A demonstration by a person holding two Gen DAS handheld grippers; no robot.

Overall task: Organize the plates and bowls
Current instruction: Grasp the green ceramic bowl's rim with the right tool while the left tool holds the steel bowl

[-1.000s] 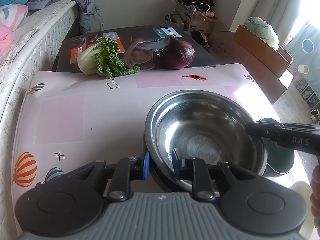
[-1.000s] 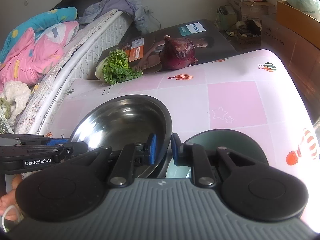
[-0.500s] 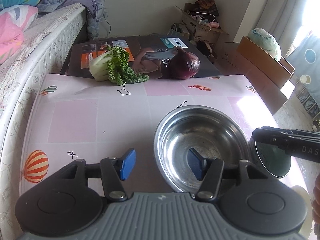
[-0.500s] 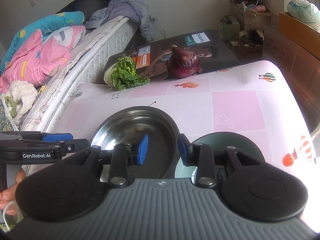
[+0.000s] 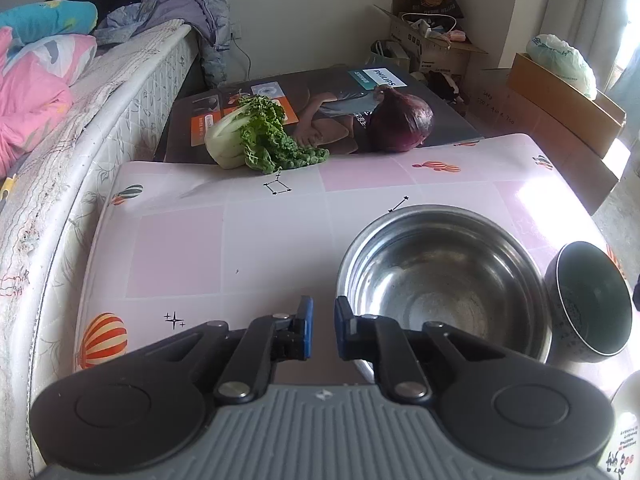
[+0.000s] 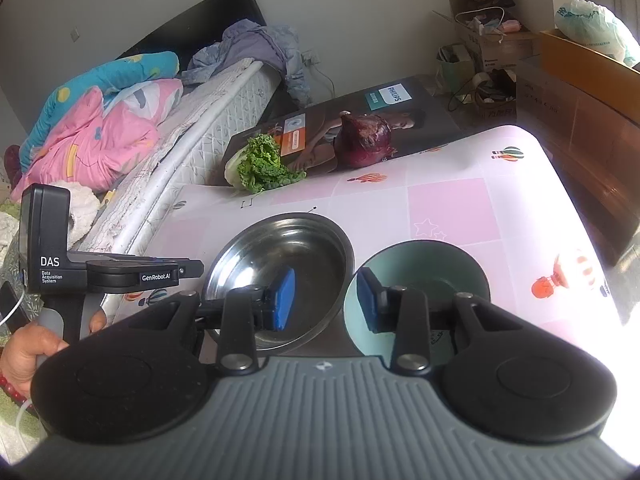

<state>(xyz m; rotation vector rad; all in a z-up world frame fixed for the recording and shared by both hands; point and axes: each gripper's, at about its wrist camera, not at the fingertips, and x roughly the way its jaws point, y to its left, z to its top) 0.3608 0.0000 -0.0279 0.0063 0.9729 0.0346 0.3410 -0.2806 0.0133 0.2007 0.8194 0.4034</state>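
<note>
My left gripper (image 5: 320, 330) sits at lower centre of its view, jaws nearly closed and empty, just left of the steel bowl (image 5: 440, 280). My right gripper (image 6: 326, 300) is spread wide and holds nothing; its pads frame the gap between the steel bowl (image 6: 280, 256) and the green bowl (image 6: 420, 276), which stand just beside each other on the table (image 5: 180, 248).

Judged next step: nest the green bowl in the steel one. I would seat one pad inside its near rim, clamp firmly, lift clear, then lower centred.

The green bowl's base is hidden by my gripper body. A white object (image 5: 626, 420) at lower right is cut off; I cannot identify it.
</note>
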